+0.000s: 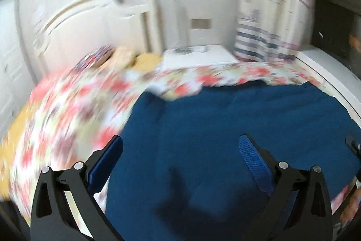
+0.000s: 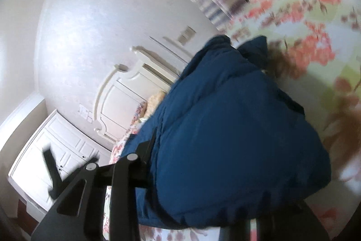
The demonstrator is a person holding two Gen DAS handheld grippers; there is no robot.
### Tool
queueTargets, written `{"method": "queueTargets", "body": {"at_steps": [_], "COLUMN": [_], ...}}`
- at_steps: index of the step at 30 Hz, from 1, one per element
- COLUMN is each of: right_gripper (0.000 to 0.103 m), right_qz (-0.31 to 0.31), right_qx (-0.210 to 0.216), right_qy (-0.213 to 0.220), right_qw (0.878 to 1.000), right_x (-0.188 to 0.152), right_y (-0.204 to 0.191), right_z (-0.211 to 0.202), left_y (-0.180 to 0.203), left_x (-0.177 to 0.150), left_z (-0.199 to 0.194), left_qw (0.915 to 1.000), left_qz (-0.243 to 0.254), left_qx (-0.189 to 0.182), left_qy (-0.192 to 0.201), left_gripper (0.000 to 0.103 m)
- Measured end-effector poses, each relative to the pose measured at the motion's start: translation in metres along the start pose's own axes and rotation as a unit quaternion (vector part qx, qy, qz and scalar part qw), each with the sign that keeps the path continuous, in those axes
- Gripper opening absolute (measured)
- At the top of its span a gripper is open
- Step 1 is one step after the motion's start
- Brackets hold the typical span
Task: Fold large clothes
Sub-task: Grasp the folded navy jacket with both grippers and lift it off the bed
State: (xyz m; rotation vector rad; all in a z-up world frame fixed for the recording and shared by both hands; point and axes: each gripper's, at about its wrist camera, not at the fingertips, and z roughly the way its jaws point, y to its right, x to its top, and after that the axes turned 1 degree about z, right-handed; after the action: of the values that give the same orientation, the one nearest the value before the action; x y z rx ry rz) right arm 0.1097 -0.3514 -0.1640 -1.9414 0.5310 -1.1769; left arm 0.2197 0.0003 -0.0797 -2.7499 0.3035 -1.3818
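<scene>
The left tongs (image 1: 180, 150) hang released above the blue jacket (image 1: 225, 128) lying on the flowered bed (image 1: 67, 105), while the right tongs (image 2: 203, 173) are clenched on a bunched fold of it.

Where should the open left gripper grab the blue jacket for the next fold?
Probably the jacket's far edge by the floral bedspread, coming from above: the left gripper hovers open over it, and that edge lies thin and exposed.

a home bedroom: floral-sheeted bed (image 1: 67, 105), white headboard (image 1: 90, 22), curtain (image 1: 270, 15).
</scene>
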Motion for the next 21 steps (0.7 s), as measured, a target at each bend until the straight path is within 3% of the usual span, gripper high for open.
{"method": "queueTargets", "body": {"at_steps": [1, 5, 10, 13, 16, 18, 21], "right_gripper": [0.033, 0.033, 0.033, 0.033, 0.033, 0.033, 0.033], "right_qz": [-0.008, -0.024, -0.017, -0.026, -0.03, -0.028, -0.027], "right_qx": [0.001, -0.003, -0.011, -0.01, -0.011, -0.011, -0.014], "right_qy": [0.004, 0.004, -0.01, -0.01, -0.009, -0.009, -0.009], "right_qw": [1.0, 1.0, 1.0, 1.0, 0.999, 0.999, 0.999], "right_x": [0.002, 0.009, 0.017, 0.014, 0.012, 0.012, 0.012], "right_y": [-0.003, -0.007, 0.001, 0.001, 0.002, 0.004, 0.002], "right_z": [-0.003, -0.013, -0.007, -0.011, -0.012, -0.012, -0.013], "left_y": [0.009, 0.056, 0.102, 0.087, 0.067, 0.064, 0.075], "left_x": [0.012, 0.053, 0.042, 0.043, 0.031, 0.011, -0.034], "left_z": [0.011, 0.092, 0.178, 0.173, 0.118, 0.078, 0.031], "left_qw": [0.9999, 0.997, 0.9845, 0.9884, 0.9958, 0.9982, 0.9966], "left_qz": [0.008, 0.044, 0.084, 0.05, 0.033, 0.039, 0.08], "left_qx": [-0.006, 0.03, 0.053, 0.03, 0.014, 0.002, -0.013], "left_qy": [-0.008, -0.057, -0.144, -0.14, -0.085, -0.045, -0.019], "left_gripper": [0.099, 0.099, 0.099, 0.099, 0.099, 0.099, 0.099]}}
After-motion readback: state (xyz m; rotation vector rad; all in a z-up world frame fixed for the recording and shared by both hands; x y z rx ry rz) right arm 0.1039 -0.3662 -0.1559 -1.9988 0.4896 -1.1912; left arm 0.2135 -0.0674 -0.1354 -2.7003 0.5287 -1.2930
